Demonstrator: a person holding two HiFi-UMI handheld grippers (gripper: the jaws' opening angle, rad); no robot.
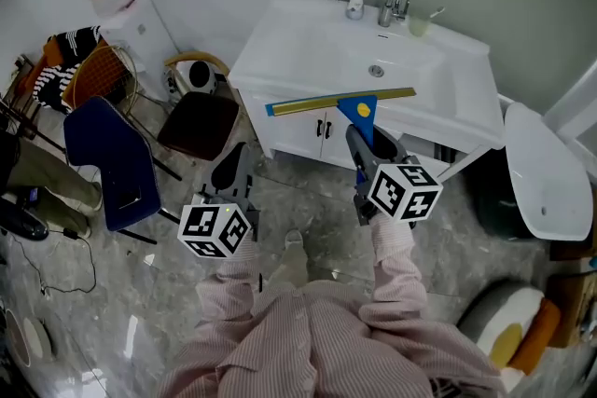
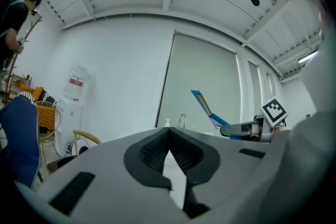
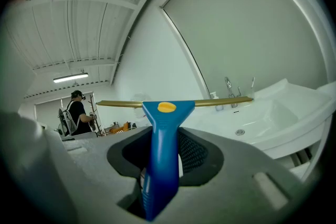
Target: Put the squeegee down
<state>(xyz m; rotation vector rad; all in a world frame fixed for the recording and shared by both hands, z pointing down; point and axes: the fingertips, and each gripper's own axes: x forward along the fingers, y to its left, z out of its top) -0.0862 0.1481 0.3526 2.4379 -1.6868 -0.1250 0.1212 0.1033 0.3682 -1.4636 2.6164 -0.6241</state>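
Observation:
The squeegee (image 1: 341, 101) has a blue handle and a long gold blade; in the head view it hangs level over the front edge of the white washbasin (image 1: 298, 37). My right gripper (image 1: 361, 143) is shut on its blue handle (image 3: 160, 160), with the blade (image 3: 220, 103) crosswise beyond the jaws. My left gripper (image 1: 230, 171) hangs to the left over the floor, its pads (image 2: 157, 150) closed together on nothing. From the left gripper view the squeegee (image 2: 206, 109) and the right gripper (image 2: 242, 129) show off to the right.
A tap (image 1: 393, 5), a soap bottle (image 1: 355, 1) and a cup (image 1: 420, 23) stand at the basin's back. A brown chair (image 1: 198, 123) and a blue chair (image 1: 124, 165) stand to the left. A white toilet lid (image 1: 539, 171) is at the right. A person (image 3: 77, 115) stands far off.

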